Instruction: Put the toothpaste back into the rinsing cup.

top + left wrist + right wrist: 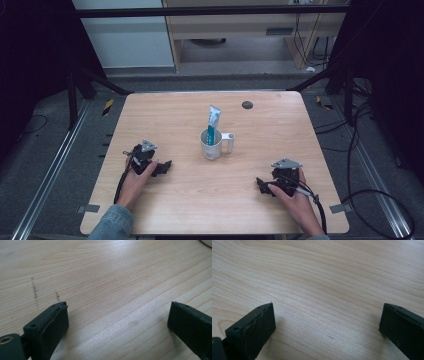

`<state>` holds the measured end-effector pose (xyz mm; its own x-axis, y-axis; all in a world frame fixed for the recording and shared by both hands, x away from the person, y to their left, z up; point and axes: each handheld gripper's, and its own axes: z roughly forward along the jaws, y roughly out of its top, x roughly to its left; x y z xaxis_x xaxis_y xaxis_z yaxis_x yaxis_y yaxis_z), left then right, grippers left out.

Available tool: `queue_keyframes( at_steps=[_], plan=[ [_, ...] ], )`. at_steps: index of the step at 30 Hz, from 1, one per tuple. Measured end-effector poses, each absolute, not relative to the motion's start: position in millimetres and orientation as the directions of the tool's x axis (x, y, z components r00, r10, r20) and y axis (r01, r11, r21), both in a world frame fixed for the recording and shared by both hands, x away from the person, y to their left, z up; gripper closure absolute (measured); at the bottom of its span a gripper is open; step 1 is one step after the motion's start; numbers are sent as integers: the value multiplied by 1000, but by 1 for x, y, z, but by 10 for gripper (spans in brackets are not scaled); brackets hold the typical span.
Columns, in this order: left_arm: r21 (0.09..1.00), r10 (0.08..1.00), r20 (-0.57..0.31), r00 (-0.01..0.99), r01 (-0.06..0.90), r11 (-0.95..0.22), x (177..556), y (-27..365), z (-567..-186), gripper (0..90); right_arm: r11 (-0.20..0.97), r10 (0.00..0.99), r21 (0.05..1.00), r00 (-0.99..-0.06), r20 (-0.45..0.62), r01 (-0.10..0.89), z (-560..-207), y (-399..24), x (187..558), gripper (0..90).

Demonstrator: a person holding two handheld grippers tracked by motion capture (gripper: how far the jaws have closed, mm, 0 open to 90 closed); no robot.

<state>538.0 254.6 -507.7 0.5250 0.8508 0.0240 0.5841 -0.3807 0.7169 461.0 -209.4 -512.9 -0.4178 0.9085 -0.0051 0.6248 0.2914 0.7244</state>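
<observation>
High view: left tongs (165, 167) and right tongs (261, 186) spread wide, empty, resting on table (270, 125) flanking mug (212, 144).

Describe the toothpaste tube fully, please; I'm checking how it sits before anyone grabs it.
The toothpaste tube is white with teal print and looks like soft plastic. It stands nearly upright, leaning slightly left, with its flat crimped end up and its lower part down inside the white cup near the middle of the table. Its cap end is hidden in the cup. It seems to touch nothing but the cup; both grippers rest well away from it, nearer the person.
</observation>
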Motion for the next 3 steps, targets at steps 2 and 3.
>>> queue_keyframes(
  at_steps=[2, 3],
  plan=[
    [714, 856, 23, 516, 591, -375, 539, 255, -508, 0, 291, 909, 724, -417, -4, 626, -513, -209, 461, 6],
    [711, 857, 25, 515, 594, -378, 539, 256, -508, 0, 291, 909, 724, -417, -4, 626, -513, -209, 461, 6]
  ],
)
